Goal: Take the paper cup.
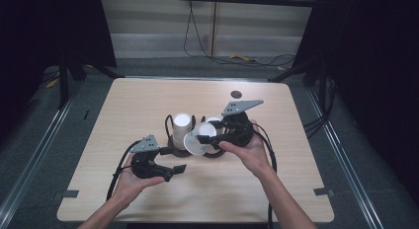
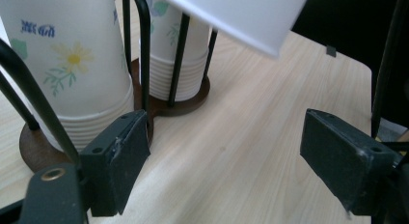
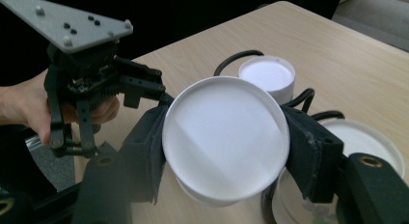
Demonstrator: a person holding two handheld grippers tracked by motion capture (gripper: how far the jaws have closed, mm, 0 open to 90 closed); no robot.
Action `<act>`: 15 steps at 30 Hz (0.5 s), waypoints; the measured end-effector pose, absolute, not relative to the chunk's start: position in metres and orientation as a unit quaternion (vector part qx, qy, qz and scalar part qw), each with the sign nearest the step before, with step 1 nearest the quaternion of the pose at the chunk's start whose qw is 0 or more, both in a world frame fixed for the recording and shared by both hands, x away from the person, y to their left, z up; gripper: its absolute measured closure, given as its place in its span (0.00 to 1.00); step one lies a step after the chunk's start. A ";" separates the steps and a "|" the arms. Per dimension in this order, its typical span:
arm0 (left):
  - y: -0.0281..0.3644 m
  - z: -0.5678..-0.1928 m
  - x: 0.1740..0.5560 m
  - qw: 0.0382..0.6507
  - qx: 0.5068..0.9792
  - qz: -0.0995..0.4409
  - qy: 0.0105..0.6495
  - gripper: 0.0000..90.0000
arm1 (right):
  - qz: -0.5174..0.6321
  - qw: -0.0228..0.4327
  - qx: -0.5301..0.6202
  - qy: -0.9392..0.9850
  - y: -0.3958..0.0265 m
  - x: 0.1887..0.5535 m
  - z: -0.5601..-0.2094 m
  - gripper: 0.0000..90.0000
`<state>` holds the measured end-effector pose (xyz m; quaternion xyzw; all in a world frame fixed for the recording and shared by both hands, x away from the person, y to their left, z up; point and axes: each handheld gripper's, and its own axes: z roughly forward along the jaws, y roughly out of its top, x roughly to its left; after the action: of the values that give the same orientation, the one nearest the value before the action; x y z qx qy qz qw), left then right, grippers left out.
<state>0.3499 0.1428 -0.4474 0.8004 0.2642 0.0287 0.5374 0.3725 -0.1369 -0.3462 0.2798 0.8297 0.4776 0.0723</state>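
The right gripper (image 1: 210,138) is clamped on a single white paper cup (image 3: 225,143), one black jaw pressing each side of its wall, the cup's open mouth facing back along the jaws. In the high view that cup (image 1: 196,141) hangs tilted just above the black wire cup holder with round brown bases (image 1: 174,141), so it looks already lifted free of the stacks, or about to go onto one; which of the two I cannot tell. Just beyond the right gripper stand the stacks of upturned white paper cups printed with yellow flowers (image 2: 72,64), held upright inside the wire loops, one stack directly under the held cup and another a little farther off.

The left gripper (image 1: 170,171) has its jaws wide apart with nothing between them, low over the pale wooden surface (image 1: 148,105) and just beside the nearest stack's base. Judging from this, one cup is in hand and the placing or carrying off is left, with the left gripper free to steady the holder
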 end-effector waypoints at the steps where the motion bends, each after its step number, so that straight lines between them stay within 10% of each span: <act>1: 0.143 -0.448 0.349 0.541 0.797 0.028 0.266 0.19 | 0.480 0.069 0.281 0.828 -0.138 0.371 -0.349 0.43; 15: 0.146 -0.460 0.342 0.535 0.803 0.015 0.261 0.19 | 0.506 0.033 0.291 0.811 -0.151 0.355 -0.387 0.43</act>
<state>0.3417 0.1462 -0.4602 0.8034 0.2610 0.0155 0.5350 0.3548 -0.1514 -0.3869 0.2913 0.8110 0.5063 0.0331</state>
